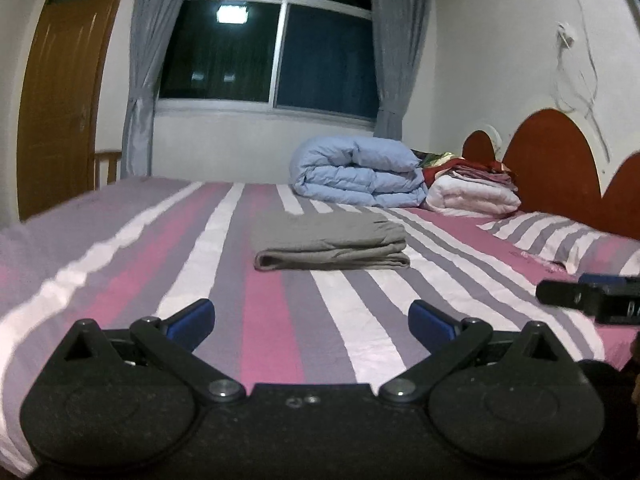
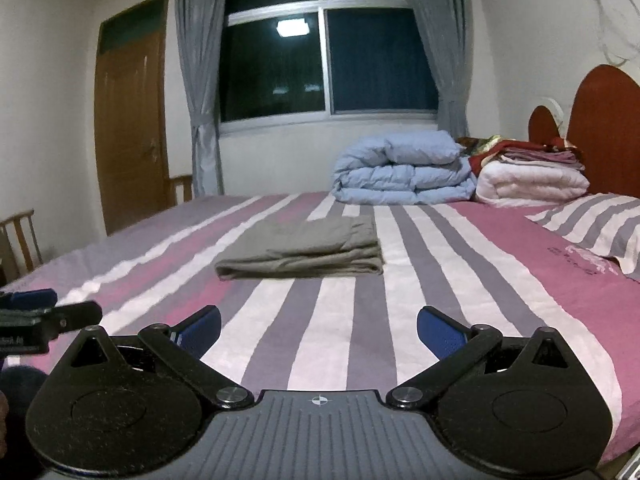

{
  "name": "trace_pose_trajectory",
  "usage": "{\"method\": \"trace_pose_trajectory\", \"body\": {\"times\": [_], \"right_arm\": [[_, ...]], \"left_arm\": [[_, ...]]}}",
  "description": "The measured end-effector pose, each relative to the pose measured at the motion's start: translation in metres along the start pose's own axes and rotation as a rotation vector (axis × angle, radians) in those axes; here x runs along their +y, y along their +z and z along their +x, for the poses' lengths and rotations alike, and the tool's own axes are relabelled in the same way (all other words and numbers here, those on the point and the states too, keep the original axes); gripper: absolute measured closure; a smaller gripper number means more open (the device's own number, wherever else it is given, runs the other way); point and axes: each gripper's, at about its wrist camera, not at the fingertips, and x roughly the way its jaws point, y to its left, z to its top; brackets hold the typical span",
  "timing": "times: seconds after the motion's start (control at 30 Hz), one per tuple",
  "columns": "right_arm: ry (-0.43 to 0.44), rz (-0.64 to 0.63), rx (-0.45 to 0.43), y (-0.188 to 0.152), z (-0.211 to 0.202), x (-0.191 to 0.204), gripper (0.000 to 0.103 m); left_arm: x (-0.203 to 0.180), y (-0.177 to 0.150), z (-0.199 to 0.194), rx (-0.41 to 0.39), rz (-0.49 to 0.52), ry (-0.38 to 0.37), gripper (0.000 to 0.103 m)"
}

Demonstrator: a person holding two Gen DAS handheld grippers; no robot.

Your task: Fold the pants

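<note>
Pants: grey cotton pants folded flat, mid-bed on the pink-striped sheet.
Left gripper: near, jaws apart, empty.
Right gripper: the same.

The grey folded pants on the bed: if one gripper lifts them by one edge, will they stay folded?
Probably not. The grey pants lie as soft stacked layers with rounded folds, so they are likely floppy and would sag open. They look light. On the striped sheet, a push would probably bunch them rather than slide them.
</note>
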Motion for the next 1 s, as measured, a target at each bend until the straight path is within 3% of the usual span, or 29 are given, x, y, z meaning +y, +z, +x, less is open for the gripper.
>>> {"method": "trace_pose_trajectory", "body": {"times": [0.2,1.0], "right_arm": [[0.015,-0.041,0.004,-0.0033,0.0065,0.0060,0.000],[0.013,-0.009,0.006,-0.0033,0.0075,0.0009,0.000]], "left_arm": [[-0.0020,0.0006,0.0003,-0.012,0.013,-0.012,0.006],[-0.0016,0.0002,-0.0025,-0.011,0.017,-0.029,0.006]]}}
